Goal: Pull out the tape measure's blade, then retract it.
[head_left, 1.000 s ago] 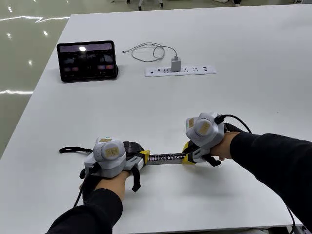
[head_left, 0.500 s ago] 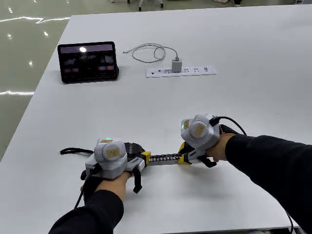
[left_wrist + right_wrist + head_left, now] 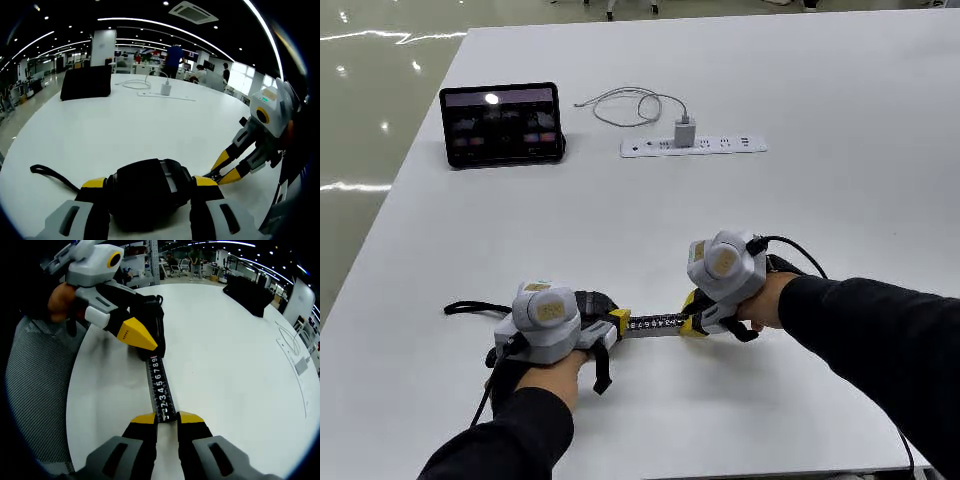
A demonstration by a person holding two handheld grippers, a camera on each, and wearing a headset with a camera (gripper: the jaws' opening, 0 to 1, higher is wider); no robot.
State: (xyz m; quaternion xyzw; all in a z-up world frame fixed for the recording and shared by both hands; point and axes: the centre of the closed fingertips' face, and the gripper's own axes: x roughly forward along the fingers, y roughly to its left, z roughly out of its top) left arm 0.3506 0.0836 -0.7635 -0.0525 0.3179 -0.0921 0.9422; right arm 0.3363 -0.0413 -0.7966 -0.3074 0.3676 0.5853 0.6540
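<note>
At the near edge of the white table: tape measure held between two grippers, blade partly drawn out.

The left gripper clamps the black tape measure body between its yellow-tipped jaws, and the body rests on the table surface. A black strap lies on the table on the side of the body away from the blade. The blade runs from the body across the short gap to the right gripper, low over the table, with numerals 1 to 9 legible in the right gripper view. The right gripper has its jaws pinched on the blade's free end. Farther back on the table stand a dark tablet and a white power strip with a charger plugged in and a looped cable beside it.
</note>
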